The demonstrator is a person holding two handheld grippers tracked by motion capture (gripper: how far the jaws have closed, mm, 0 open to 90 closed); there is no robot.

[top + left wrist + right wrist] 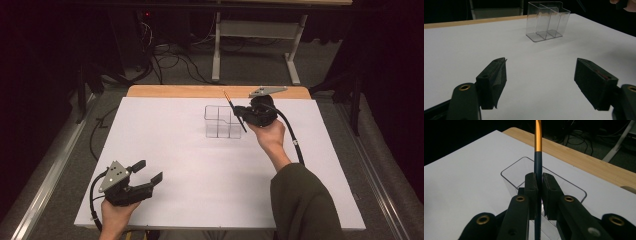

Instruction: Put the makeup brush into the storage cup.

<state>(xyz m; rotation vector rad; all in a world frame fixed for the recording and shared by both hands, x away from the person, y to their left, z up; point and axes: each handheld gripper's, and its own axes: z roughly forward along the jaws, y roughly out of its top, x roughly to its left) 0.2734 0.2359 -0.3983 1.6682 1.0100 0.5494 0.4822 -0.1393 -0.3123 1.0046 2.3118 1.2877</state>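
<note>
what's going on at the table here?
A person works with a gripper in each hand. The right gripper is shut on a thin dark pen with an orange end, holding it over the clear compartmented holder that stands on the white table; the pen looks not yet dropped in. The left gripper rests near the front left of the table, jaws open with nothing between them.

Clear glossy plastic holder (547, 22); matt white tabletop (190, 165); wood edge (180, 91).
</note>
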